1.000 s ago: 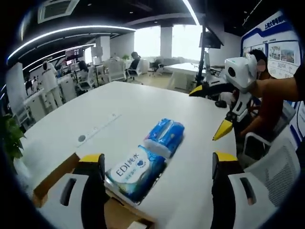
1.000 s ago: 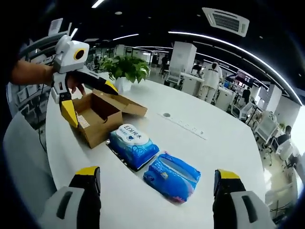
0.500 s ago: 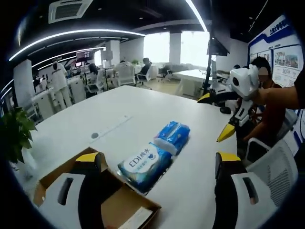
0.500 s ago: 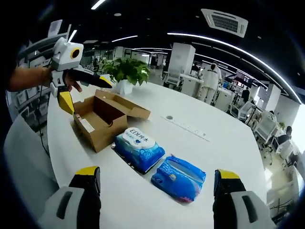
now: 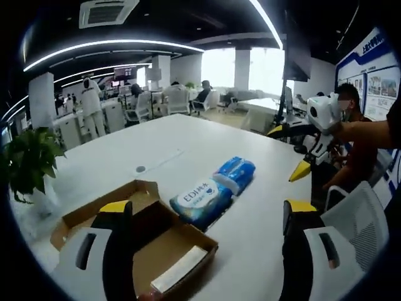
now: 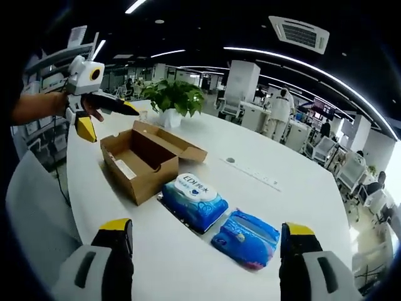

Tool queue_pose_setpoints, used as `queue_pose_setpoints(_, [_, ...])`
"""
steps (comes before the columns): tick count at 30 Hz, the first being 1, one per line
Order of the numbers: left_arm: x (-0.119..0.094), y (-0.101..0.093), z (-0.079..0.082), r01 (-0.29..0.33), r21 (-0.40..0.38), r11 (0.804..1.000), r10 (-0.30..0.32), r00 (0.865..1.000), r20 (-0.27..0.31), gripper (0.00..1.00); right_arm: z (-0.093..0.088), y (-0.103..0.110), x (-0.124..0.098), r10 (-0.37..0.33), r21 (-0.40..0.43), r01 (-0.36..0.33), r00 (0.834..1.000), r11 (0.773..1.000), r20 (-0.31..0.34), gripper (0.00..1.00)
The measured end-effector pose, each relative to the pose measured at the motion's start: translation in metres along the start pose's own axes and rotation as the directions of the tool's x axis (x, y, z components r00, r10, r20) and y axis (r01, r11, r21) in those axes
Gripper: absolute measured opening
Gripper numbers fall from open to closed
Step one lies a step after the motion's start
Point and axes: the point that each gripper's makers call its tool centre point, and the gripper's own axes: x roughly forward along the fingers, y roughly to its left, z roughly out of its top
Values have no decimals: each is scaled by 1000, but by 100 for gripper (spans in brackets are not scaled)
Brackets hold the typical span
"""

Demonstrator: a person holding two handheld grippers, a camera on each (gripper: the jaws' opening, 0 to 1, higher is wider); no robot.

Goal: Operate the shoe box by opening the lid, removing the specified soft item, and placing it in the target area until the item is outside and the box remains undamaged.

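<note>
A broad white counter [image 6: 263, 188] stood in an open-plan office, a potted plant [image 6: 170, 97] near its far edge; in the right gripper view, from left to right, lay one open brown shoe box [image 6: 145, 162], one blue wipes pack [image 6: 194, 201] just beside it, and one blue soft pack [image 6: 246, 239]. The left gripper [image 5: 207, 216] and right gripper [image 6: 203, 232] both had jaws spread wide, holding nothing.

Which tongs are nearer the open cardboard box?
Left. The left tongs hang just behind the cardboard box; the right tongs sit past both blue packs.
</note>
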Motion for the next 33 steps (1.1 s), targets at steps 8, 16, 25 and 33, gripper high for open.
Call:
queue_pose_setpoints(8, [-34,11,-7,-44,-10,999,44,999,21,99,7,20,3,32,-33,-32,999,999,11,93])
queue_pose_setpoints(16, [-72,16,-21,-82,-4,997,82,996,28,99,23,38,6,66,-85,-64,997,994,27,88])
queue_pose_setpoints(25, [-104,18,-43,-116,-30,993,117,993,18,99,30,64,17,144,-140,-141,990,980,10,79])
queue_pose_setpoints(33, [-132,9,-58,-134,-55,989,136,990,32,99,43,81,29,216,-205,-213,976,955,-9,76])
